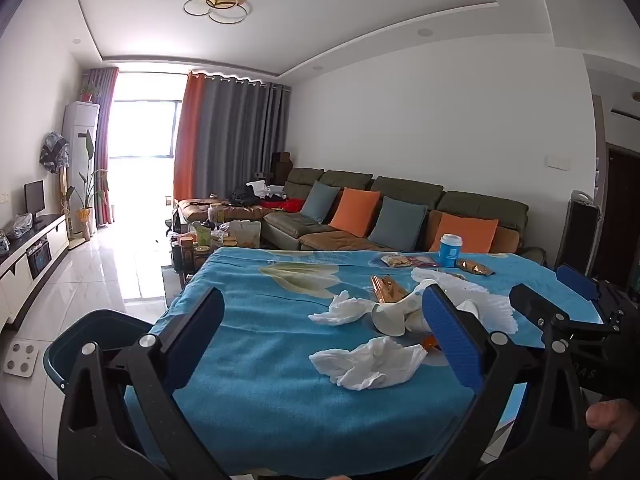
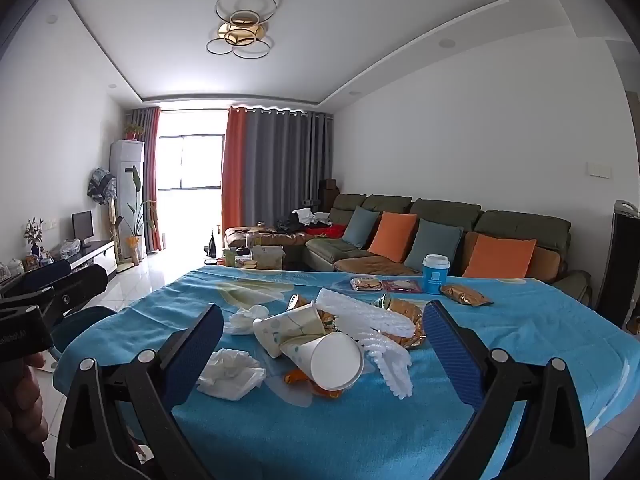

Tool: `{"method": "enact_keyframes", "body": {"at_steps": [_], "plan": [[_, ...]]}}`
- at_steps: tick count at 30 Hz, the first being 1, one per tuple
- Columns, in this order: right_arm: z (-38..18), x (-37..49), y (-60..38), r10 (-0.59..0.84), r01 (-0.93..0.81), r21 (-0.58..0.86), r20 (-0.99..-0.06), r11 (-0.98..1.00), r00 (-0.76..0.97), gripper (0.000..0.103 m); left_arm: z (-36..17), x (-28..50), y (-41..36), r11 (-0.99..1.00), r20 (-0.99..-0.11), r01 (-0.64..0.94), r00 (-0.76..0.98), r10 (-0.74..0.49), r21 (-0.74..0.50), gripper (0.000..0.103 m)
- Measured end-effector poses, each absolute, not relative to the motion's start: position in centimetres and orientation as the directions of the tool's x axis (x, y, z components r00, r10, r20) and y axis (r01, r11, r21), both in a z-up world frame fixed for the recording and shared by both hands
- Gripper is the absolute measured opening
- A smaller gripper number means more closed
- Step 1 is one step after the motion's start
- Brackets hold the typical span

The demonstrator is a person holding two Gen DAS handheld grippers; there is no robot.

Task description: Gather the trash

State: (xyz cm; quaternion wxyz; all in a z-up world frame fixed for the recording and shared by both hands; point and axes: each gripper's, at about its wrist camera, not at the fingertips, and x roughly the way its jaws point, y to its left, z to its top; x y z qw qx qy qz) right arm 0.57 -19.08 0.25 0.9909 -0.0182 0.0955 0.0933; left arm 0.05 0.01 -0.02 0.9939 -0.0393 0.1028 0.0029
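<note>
Trash lies on a table with a blue cloth [image 1: 256, 392] [image 2: 380, 432]. A crumpled white tissue [image 1: 370, 364] [image 2: 230, 374] lies nearest. A second tissue [image 1: 340, 309] [image 2: 248, 318] lies farther back. Two tipped paper cups [image 2: 326, 358] [image 2: 286, 328] [image 1: 390, 316], gold wrappers [image 1: 386, 288] [image 2: 404, 316] and white ridged plastic [image 2: 380, 332] [image 1: 492, 304] form a pile. My left gripper [image 1: 326, 328] is open above the near tissue. My right gripper [image 2: 324, 340] is open, facing the cups. Both are empty.
A dark teal bin [image 1: 100, 344] [image 2: 80, 324] stands by the table's left edge. A blue lidded cup [image 1: 450, 250] [image 2: 436, 274] and snack packets [image 1: 394, 260] [image 2: 466, 295] sit at the table's far side. A sofa with cushions [image 1: 400, 216] is behind.
</note>
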Motion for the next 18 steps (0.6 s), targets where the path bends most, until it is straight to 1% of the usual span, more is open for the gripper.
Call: {"method": "enact_keyframes", "body": {"at_steps": [3, 4, 5, 7, 8, 18], "plan": [[0.2, 0.8, -19.1, 0.184, -0.19, -0.014, -0.198, 0.982, 0.963, 0.096, 0.0, 0.2, 0.0, 0.997, -0.204, -0.019, 0.979, 0.003, -0.077, 0.097], [0.3, 0.9, -19.0, 0.183, -0.19, -0.015, -0.201, 0.982, 0.962, 0.096, 0.0, -0.1, -0.2, 0.998, -0.19, -0.014, 0.982, 0.001, -0.066, 0.097], [0.3, 1.0, -19.0, 0.182, -0.189, -0.015, -0.203, 0.982, 0.962, 0.096, -0.1, 0.2, -0.1, 0.997, -0.202, -0.011, 0.979, -0.004, -0.07, 0.097], [0.3, 1.4, -18.9, 0.184, -0.19, -0.013, -0.206, 0.982, 0.961, 0.096, 0.0, 0.2, -0.3, 0.998, -0.197, -0.013, 0.98, 0.0, -0.064, 0.097], [0.2, 0.8, -19.1, 0.181, -0.185, -0.009, -0.185, 0.983, 0.966, 0.096, 0.0, 0.2, -0.4, 0.998, -0.197, -0.012, 0.98, -0.001, -0.064, 0.097], [0.3, 0.9, -19.2, 0.185, -0.189, -0.002, -0.192, 0.982, 0.964, 0.096, -0.2, 0.9, 0.3, 0.997, -0.203, -0.007, 0.979, -0.01, -0.081, 0.097]]}}
